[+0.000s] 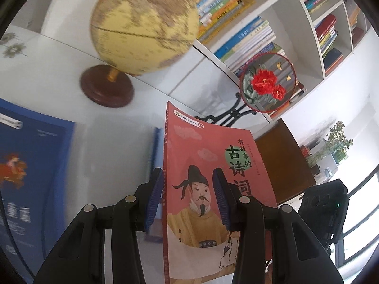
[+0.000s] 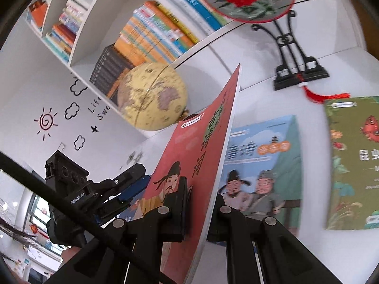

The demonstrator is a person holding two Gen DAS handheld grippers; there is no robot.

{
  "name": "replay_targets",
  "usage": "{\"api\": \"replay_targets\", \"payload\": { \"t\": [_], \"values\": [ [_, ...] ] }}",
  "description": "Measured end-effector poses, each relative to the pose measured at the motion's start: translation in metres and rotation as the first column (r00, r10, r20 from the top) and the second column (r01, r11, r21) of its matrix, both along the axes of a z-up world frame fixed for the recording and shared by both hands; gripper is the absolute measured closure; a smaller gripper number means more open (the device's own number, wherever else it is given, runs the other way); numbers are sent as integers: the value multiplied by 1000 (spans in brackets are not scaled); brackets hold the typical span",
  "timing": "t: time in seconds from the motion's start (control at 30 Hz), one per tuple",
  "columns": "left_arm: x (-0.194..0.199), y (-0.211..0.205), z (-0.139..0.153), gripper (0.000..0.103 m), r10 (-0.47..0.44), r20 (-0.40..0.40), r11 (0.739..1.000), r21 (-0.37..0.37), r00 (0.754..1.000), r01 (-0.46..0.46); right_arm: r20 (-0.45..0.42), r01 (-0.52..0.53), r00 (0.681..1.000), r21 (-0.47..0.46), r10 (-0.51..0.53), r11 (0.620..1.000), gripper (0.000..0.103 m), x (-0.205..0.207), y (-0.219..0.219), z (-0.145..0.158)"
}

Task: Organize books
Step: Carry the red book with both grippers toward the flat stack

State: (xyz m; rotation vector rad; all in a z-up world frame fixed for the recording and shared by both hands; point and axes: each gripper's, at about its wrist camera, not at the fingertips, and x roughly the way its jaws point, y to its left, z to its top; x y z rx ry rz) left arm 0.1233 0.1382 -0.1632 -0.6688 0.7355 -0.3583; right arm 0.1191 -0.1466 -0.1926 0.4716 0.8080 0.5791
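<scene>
Your right tool (image 2: 197, 203) is clamped on the lower edge of the thin red paperback with the robed, bearded figure on its cover (image 2: 189, 165), its two black fingers pressed flat on either face. Your left tool (image 1: 187, 198) straddles the same book (image 1: 213, 177) near its spine: the blue pads (image 1: 151, 203) stand a little apart, one on each side of the cover, and I cannot tell whether they actually bear on it or merely bracket it.

The book is held upright, clear of the white counter (image 2: 272, 99), rising from between both tools and leaning ahead of them. It is soft, and its top corner already curls. If your two hands drift apart or twist against each other, the cover could buckle or tear at the clamp. If the left pads are loose, the whole weight hangs from the right tool's narrow grip and the book may pivot or slip out.

Ahead and to the left of the left tool stands the cream globe on a dark wooden base (image 1: 144, 26); a wide swing could clip it. To the right of the right tool lie a pale blue picture book (image 2: 263, 165) and a green one (image 2: 353, 163), flat on the counter. The white bookshelf packed with colourful spines (image 2: 146, 30) stands beyond.
</scene>
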Motion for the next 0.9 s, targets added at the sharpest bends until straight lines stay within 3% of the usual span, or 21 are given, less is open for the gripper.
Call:
{"api": "replay_targets", "payload": {
  "t": [0.53,0.9],
  "values": [
    [-53,102,23,65,124,29,991,40,992,-125,32,-126,992,15,125,992,92,-21,114,16],
    [-72,151,17,65,173,21,983,52,985,-174,13,-174,985,21,174,984,91,-31,172,7]
  ]
}}
